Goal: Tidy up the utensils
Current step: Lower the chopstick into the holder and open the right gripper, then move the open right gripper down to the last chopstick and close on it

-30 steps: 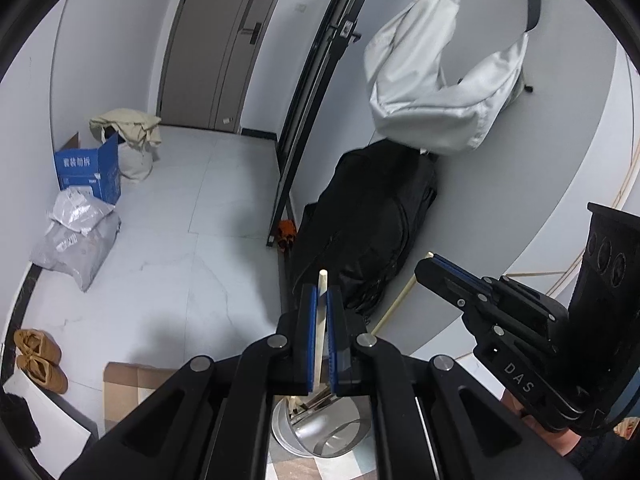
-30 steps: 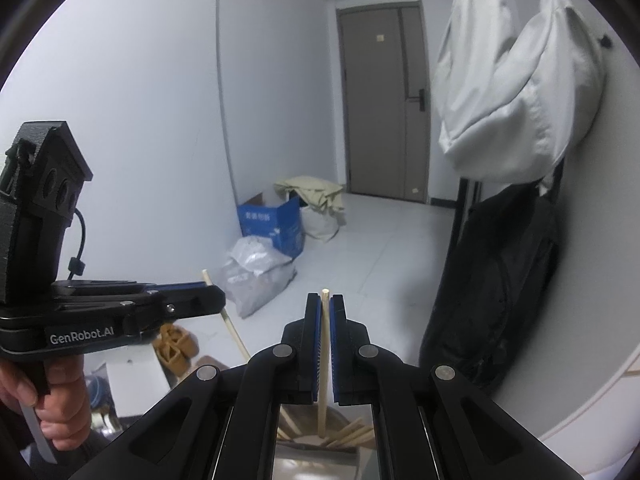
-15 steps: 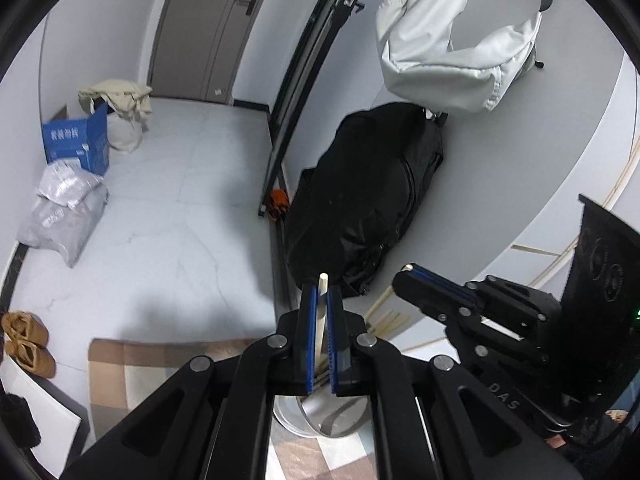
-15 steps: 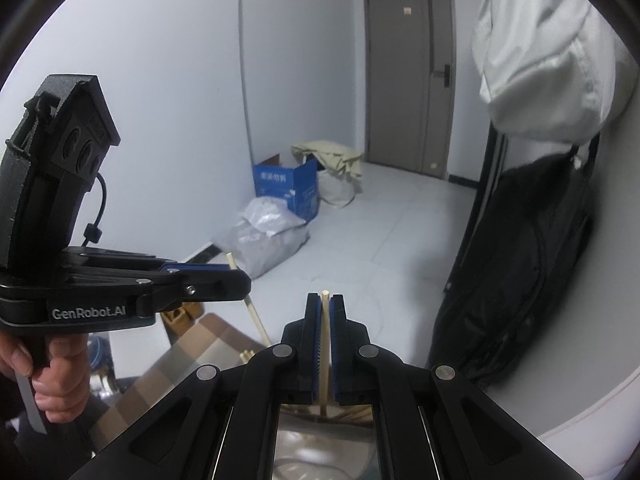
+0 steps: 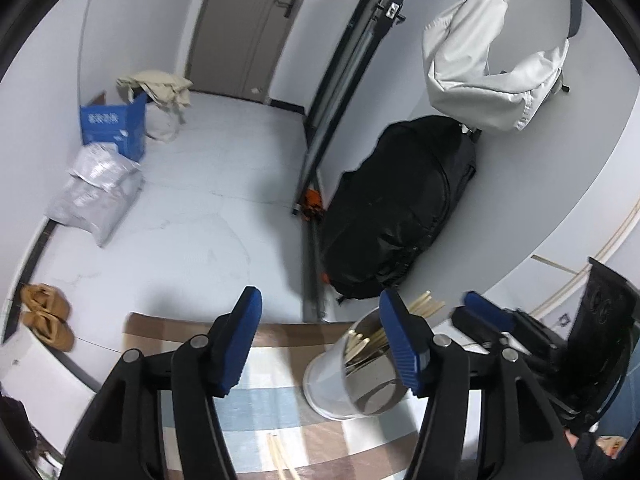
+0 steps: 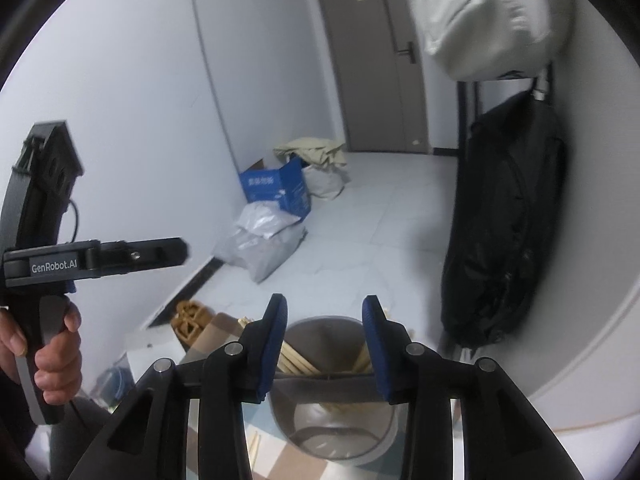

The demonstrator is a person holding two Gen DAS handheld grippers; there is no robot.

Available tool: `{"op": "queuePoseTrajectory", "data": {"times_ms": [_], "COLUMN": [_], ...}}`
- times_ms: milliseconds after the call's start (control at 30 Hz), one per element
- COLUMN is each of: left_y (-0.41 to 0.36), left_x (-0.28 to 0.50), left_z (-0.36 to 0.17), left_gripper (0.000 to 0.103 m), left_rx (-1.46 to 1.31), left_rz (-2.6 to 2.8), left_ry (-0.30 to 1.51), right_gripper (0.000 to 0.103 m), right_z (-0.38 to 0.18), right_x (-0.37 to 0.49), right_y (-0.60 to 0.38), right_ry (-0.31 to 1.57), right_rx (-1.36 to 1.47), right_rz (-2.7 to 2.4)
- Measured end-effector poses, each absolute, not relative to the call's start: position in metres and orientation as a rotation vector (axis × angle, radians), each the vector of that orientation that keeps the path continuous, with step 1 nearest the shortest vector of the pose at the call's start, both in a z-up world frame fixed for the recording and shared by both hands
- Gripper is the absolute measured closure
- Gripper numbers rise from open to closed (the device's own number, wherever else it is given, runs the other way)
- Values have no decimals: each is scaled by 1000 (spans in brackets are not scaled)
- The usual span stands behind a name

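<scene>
Checked cloth [image 5: 280,408] is filling the lower middle of the left wrist view, table under it; metal utensil cup [image 5: 352,376] is standing on it lower right of centre, open mouth tilting toward the camera; a bundle of bamboo chopsticks [image 5: 362,346] is leaning inside, tips poking past the far rim.

Left gripper [image 5: 320,340]: jaws have just been opening, now standing wide, nothing between the blue pads; cup is sitting just right of the gap, partly behind the right pad.

Right gripper [image 6: 325,342]: jaws have also just been opening, released, nothing pinched; the cup is lying directly below and between them in the lower centre of the right wrist view.

Loose chopsticks [image 5: 282,458] are lying flat on the cloth at the bottom edge of the left view, below the left gripper's gap, long axis running diagonally from upper left to lower right; the left gripper is looking nearer; guessing next pick is turning on backing down toward them and squaring pads across that axis.
</scene>
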State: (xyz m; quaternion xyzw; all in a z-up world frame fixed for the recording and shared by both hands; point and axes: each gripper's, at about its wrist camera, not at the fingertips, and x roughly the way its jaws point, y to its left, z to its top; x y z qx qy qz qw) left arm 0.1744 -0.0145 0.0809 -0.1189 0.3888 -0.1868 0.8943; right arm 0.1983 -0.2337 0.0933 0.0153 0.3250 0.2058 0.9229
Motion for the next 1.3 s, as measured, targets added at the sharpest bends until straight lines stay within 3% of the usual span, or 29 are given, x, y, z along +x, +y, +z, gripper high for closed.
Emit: {"op": "queuePoseTrajectory", "data": {"times_ms": [400,700,867,1000,1167,1300], "left_y": [-11,-5,-1,-1,-6,-2], "left_x": [123,88,73,61,44,38], "left_z": [103,110,107,102,89,74], "left_gripper": [24,18,15,14,3,3], "left_rx": [-180,-142,-131,-111,-53,-48], "left_rz": [-284,-255,-233,-231,-205,-194], "left_ry": [693,640,620,598,550,549], "right_gripper": [46,32,28,19,19,18], "right_z": [125,133,132,126,107,83], "right_x": [141,98,78,63,48,38], "right_y": [-244,-238,-235,-232,-228,-223], "right_ry": [538,465,440,414,419,453], "right_rx": [112,141,159,162,165,178], "right_rz": [383,373,367,357,346,334]}}
